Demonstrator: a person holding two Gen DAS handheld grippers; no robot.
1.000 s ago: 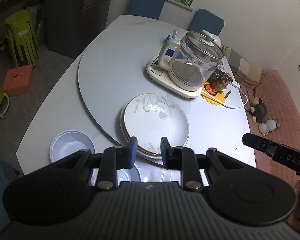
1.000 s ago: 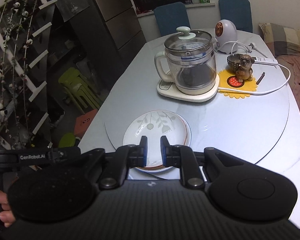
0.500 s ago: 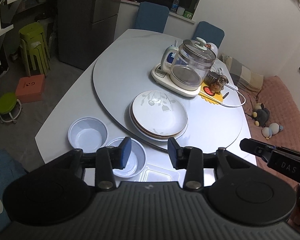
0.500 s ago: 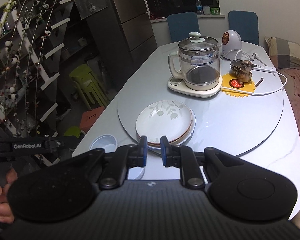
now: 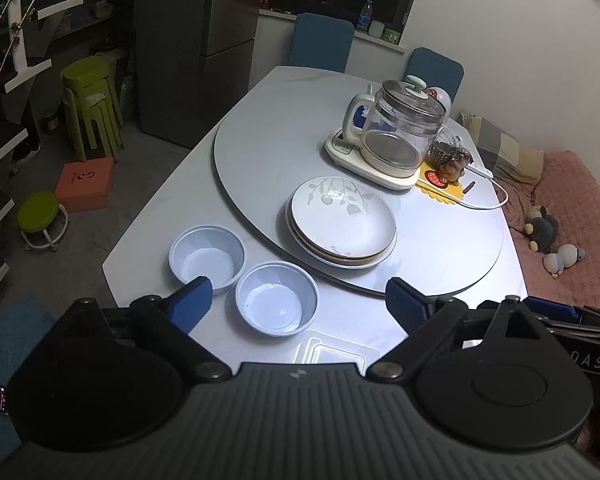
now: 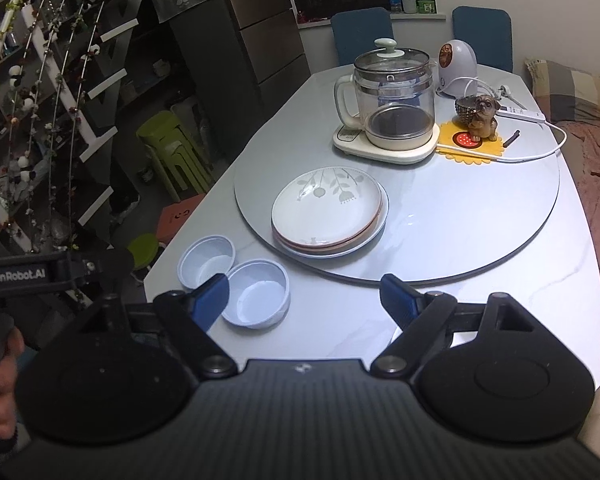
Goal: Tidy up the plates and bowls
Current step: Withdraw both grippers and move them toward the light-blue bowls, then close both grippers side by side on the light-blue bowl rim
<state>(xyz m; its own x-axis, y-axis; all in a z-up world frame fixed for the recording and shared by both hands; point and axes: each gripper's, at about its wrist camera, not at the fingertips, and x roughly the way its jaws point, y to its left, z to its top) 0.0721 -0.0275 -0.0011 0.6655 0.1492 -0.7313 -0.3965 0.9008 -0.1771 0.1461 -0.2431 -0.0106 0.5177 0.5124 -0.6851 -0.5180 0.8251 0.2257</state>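
Both tools — left tool (image 5: 298, 296), right tool (image 6: 304, 295) — have just spread wide, empty, above glossy round bowls (image 5: 276, 304).

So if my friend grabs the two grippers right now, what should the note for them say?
Left gripper: open, its jaws just opened, nothing between them.
Right gripper: open too, just opened, holding nothing.
Plates: stacked on the round turntable, in front of the glass kettle.
Two blue bowls: near bowl and far bowl sit side by side on the table's near edge, not stacked.
Done: the plates are in one pile.
Left: probably nest one bowl inside the other.
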